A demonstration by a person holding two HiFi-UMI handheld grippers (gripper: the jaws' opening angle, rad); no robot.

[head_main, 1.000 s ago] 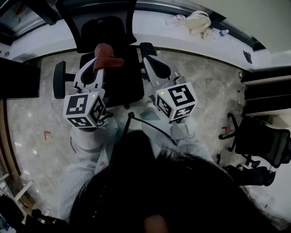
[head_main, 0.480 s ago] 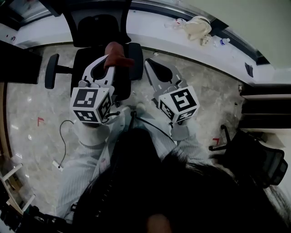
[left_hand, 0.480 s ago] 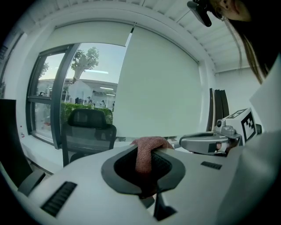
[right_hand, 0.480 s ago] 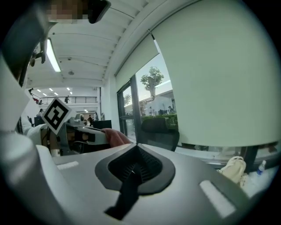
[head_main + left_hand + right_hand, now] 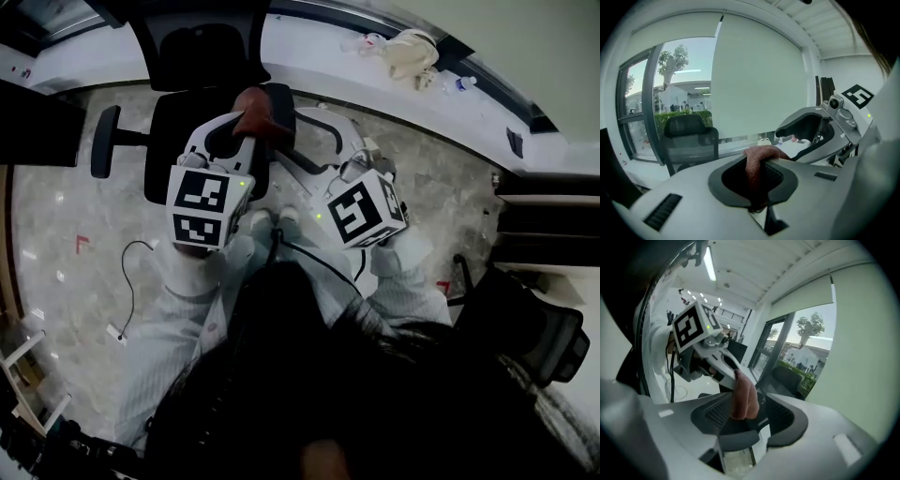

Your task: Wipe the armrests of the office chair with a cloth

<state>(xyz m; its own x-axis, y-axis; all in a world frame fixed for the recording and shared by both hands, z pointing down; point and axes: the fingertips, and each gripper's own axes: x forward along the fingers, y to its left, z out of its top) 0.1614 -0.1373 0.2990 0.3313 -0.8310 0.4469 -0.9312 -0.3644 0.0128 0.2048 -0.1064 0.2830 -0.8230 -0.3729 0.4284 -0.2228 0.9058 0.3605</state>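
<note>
Grey stone floor, with the office chair at the upper left of the head view.
My left gripper is clamped on the reddish cloth at upper centre, by the chair's edge; my right gripper has its jaws opening wide, with the cloth hanging between them.

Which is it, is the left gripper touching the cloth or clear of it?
Touching. The left gripper view shows the left gripper shut on the reddish cloth, which is pinched between its two jaws and droops over the tips.
</note>
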